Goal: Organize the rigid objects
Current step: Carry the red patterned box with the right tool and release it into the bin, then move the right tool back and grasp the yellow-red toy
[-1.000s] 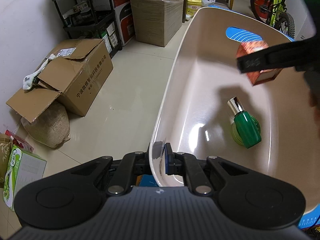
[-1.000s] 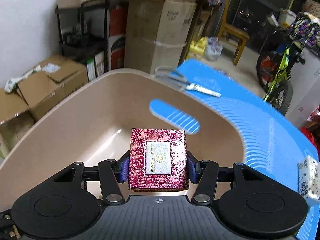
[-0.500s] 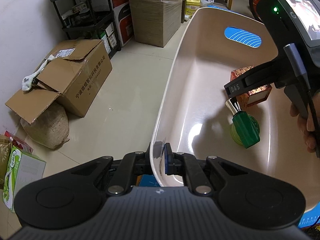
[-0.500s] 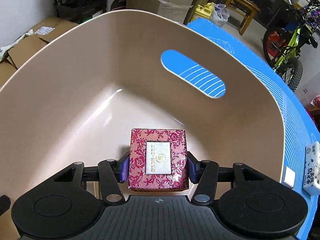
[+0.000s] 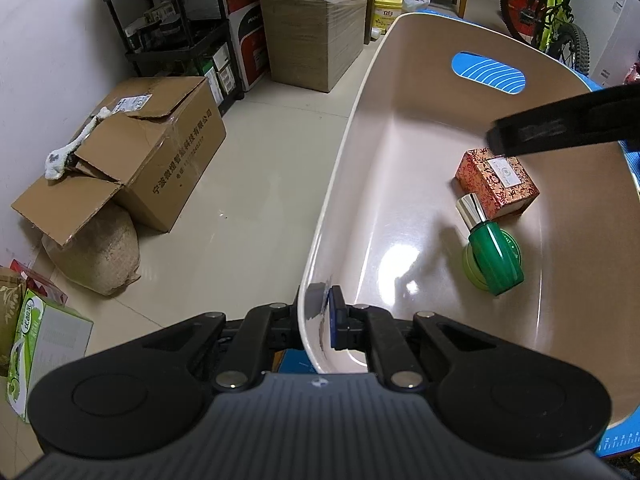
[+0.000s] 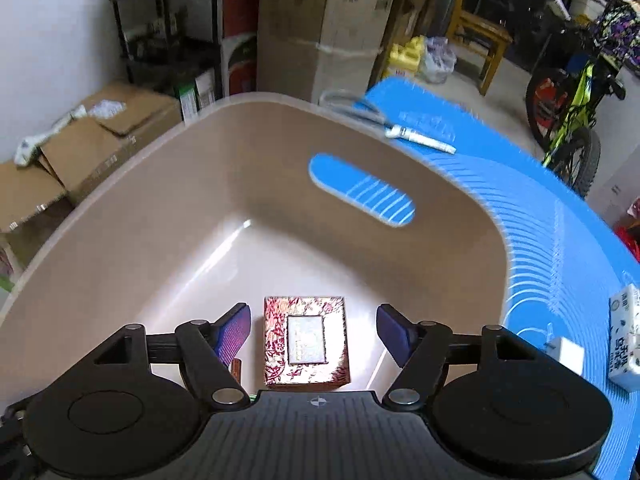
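Right wrist view: the right gripper (image 6: 312, 330) hangs over the beige plastic tub (image 6: 120, 216) with its jaws spread wide, clear of the red floral-patterned gift box (image 6: 306, 342) lying on the tub floor between them.
Left wrist view: the left gripper (image 5: 318, 314) has its jaws pinched on the tub's near rim, one pad (image 5: 335, 316) inside the wall and the other outside — steadying it, I'd say.
Box position: flat on the tub bottom, label up, just beside the green glass bottle with a silver cap (image 5: 490, 246); from here I can't tell whether the two touch.
Risk, bottle: the bottle appears to rest tilted on a round green tin (image 5: 470, 264), so a knock from the open right fingers on the way out could well roll it.
Risk, tub: if the left grip lets go or twists, the light tub might slide on the blue ribbed mat (image 6: 560, 208) and shift what's inside.
Still outside: a white carton (image 6: 626, 344) and a small white cube (image 6: 566, 354) on the mat look like the next things to gather.
Change from half a second ago: the right jaws were then clamped on the box, held above the tub floor — now they are apart and the box sits on its own.
Unchanged: the left gripper's hold on the rim, and the bottle's place.
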A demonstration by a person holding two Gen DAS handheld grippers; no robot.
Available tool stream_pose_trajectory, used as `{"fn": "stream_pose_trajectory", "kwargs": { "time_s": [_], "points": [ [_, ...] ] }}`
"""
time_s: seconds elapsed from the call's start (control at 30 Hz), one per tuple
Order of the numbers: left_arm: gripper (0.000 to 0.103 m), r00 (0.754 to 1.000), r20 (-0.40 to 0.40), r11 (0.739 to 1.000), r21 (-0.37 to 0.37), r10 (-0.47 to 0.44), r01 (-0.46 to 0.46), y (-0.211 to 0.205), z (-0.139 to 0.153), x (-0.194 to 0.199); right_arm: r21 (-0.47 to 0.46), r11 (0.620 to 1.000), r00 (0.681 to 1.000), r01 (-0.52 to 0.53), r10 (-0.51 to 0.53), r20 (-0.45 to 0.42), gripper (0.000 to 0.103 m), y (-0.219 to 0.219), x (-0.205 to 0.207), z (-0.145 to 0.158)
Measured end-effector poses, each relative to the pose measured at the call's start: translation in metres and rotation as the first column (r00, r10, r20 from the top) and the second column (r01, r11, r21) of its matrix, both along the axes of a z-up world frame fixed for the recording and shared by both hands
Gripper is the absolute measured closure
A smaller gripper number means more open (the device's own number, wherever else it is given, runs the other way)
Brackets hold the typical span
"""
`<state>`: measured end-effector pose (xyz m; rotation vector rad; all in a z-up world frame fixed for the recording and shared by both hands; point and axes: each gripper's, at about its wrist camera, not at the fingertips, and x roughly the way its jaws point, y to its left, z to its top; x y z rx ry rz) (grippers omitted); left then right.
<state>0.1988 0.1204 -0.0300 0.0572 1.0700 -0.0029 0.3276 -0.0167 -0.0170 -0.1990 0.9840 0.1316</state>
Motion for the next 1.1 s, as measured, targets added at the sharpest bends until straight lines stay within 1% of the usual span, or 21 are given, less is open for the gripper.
{"fn": "stream_pose_trajectory", "kwargs": {
  "time_s": [0.17, 0.27, 0.37, 0.5, 0.6, 0.67, 0.73, 0.9, 1.03, 1.1],
  "points": [
    [0.091, 1.000, -0.001, 1.000, -0.001, 0.004, -0.004, -0.001, 0.000, 0.001, 0.040, 0.999, 0.997, -0.005, 0.001, 0.081, 0.022, -0.019, -0.032, 0.032],
    [0.091, 1.000, -0.002, 1.000, 0.003, 0.008, -0.008, -0.001, 0.000, 0.001, 0.071, 0.997, 0.992, 0.012, -0.020, 0.122, 0.020, -0.037, -0.050, 0.048],
    [0.091, 1.000, -0.004, 1.000, -0.001, 0.014, -0.014, 0.000, 0.000, 0.001, 0.094, 0.995, 0.987, 0.041, -0.055, 0.151, 0.020, -0.058, -0.064, 0.054],
    [0.091, 1.000, -0.004, 1.000, 0.000, 0.015, -0.015, 0.001, 0.001, 0.001, 0.118, 0.989, 0.981, 0.089, -0.108, 0.162, 0.020, -0.089, -0.080, 0.057],
    [0.090, 1.000, -0.004, 1.000, 0.014, 0.014, -0.014, 0.000, 0.001, 0.001, 0.130, 0.985, 0.974, 0.117, -0.139, 0.177, 0.019, -0.110, -0.092, 0.057],
    [0.090, 1.000, -0.004, 1.000, 0.022, 0.016, -0.016, -0.002, 0.001, 0.001, 0.138, 0.981, 0.970, 0.138, -0.162, 0.184, 0.019, -0.125, -0.100, 0.054],
    [0.090, 1.000, -0.004, 1.000, 0.024, 0.019, -0.019, -0.002, 0.001, 0.001, 0.136, 0.978, 0.969, 0.160, -0.182, 0.167, 0.019, -0.139, -0.105, 0.045],
    [0.090, 1.000, -0.002, 0.999, 0.033, 0.023, -0.023, -0.005, 0.001, 0.001, 0.130, 0.968, 0.969, 0.217, -0.229, 0.088, 0.019, -0.169, -0.119, 0.012],
    [0.089, 1.000, -0.001, 0.999, 0.045, 0.022, -0.022, -0.007, 0.001, 0.001, 0.114, 0.969, 0.973, 0.218, -0.225, 0.051, 0.019, -0.180, -0.127, -0.014],
    [0.089, 1.000, -0.002, 0.999, 0.045, 0.023, -0.022, -0.007, 0.001, 0.001, 0.122, 0.971, 0.977, 0.206, -0.211, 0.031, 0.019, -0.180, -0.130, -0.027]
  ]
}}
